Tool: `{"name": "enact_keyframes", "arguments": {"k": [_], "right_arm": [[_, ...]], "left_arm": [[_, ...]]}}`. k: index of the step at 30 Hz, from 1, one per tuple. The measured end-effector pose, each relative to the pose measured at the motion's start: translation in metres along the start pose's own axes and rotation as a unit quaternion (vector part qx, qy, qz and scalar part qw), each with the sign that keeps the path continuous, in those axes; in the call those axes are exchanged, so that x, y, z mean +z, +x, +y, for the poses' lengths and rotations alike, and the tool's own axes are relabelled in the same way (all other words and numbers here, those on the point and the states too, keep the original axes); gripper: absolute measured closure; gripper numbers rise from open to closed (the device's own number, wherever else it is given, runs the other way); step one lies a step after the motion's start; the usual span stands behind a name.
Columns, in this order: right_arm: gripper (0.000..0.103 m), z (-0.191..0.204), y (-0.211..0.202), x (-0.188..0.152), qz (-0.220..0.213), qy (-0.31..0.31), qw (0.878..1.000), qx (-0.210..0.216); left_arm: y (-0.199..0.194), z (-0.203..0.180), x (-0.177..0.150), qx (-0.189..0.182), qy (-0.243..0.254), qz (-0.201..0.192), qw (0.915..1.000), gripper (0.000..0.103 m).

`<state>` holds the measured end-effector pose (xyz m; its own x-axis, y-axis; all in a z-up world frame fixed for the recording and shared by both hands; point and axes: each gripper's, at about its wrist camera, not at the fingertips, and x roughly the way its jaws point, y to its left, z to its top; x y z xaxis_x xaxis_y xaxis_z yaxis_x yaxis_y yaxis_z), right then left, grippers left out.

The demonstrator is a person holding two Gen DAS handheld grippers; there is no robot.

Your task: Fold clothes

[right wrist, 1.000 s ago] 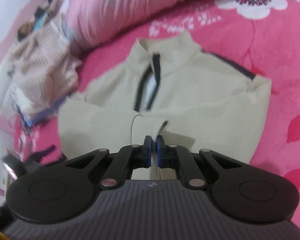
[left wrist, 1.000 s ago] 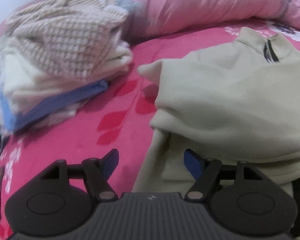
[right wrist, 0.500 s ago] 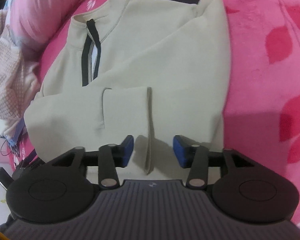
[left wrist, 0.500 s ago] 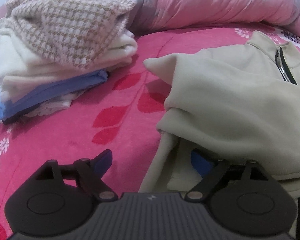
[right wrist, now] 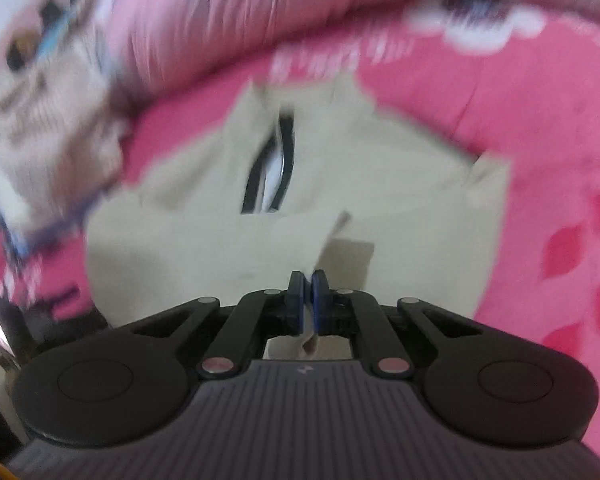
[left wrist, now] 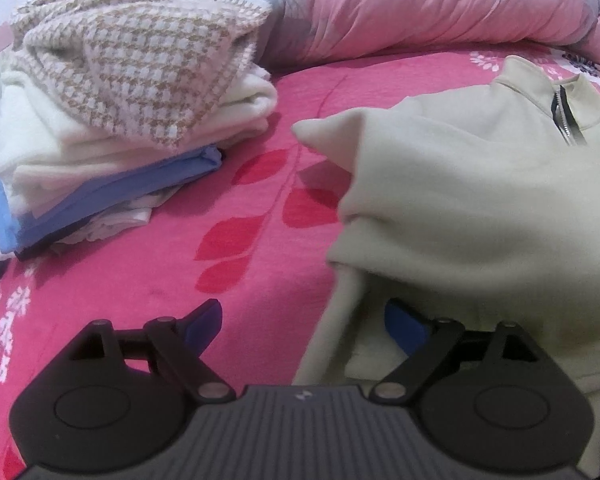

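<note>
A beige zip-neck sweatshirt lies partly folded on the pink floral bed cover, collar and zip to the far right. My left gripper is wide open at its lower left edge. Its right finger is tucked under the folded layer, the left finger rests over bare bed, and nothing is pinched. In the blurred right wrist view the sweatshirt fills the middle. My right gripper is shut on a thin edge of its fabric, and a flap rises from the pads.
A stack of folded clothes, topped by a brown-and-white checked knit, sits at the left on the bed. A bunched pink quilt runs along the far side. Pink bed cover shows between the stack and the sweatshirt.
The right gripper opened over the sweatshirt's lower edge half a second ago, then shut on it and swung back. The left gripper opened wider, and its right finger slid under the folded layer.
</note>
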<state>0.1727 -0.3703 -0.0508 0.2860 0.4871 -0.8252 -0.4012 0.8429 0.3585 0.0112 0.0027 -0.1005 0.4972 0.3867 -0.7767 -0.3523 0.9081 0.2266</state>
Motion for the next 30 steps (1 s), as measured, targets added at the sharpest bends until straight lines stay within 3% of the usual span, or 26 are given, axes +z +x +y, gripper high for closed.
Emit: {"name": "enact_keyframes", "arguments": {"k": [2,6,11,14,16,18,21,24,27,30], "right_arm": [[0.101,-0.014,-0.012,-0.003,-0.007,0.012,0.999,-0.029],[0.101,-0.048,0.002,-0.015,0.025,0.067,0.994,-0.078],[0.101,-0.04,-0.016,-0.006,-0.014,0.049,0.996,-0.076],[0.101,-0.059,0.009,-0.014,0.026,0.073,0.993,-0.094],[0.099,-0.07,0.035,-0.022,0.088,0.072,0.989,-0.091],[0.092,-0.069,0.046,-0.023,0.117,0.066,0.984,-0.113],[0.079,-0.062,0.031,-0.012,0.105,0.05,0.981,-0.153],[0.078,-0.038,0.007,0.005,0.061,0.003,0.983,-0.173],[0.075,0.01,0.014,0.029,0.031,-0.079,0.991,-0.104],[0.067,0.07,0.059,0.043,0.032,-0.184,0.982,-0.019]], "left_arm": [[0.0,0.002,-0.001,-0.003,-0.003,0.003,1.0,0.013],[0.0,0.004,-0.003,-0.007,0.0,0.003,1.0,0.014],[0.001,0.009,-0.006,-0.007,-0.008,0.006,0.9999,0.013],[0.003,0.014,-0.008,-0.012,-0.02,0.009,0.9997,0.013],[0.004,0.017,-0.008,-0.016,-0.026,0.01,0.9995,0.014],[0.004,0.019,-0.009,-0.022,-0.029,0.01,0.9993,0.014],[0.001,0.022,-0.01,-0.034,-0.032,0.008,0.9989,0.014],[-0.005,0.026,-0.012,-0.054,-0.027,-0.003,0.9982,0.017],[-0.006,0.026,-0.014,-0.074,-0.011,-0.017,0.997,0.022],[-0.004,0.025,-0.013,-0.095,-0.003,-0.027,0.9952,0.031]]}}
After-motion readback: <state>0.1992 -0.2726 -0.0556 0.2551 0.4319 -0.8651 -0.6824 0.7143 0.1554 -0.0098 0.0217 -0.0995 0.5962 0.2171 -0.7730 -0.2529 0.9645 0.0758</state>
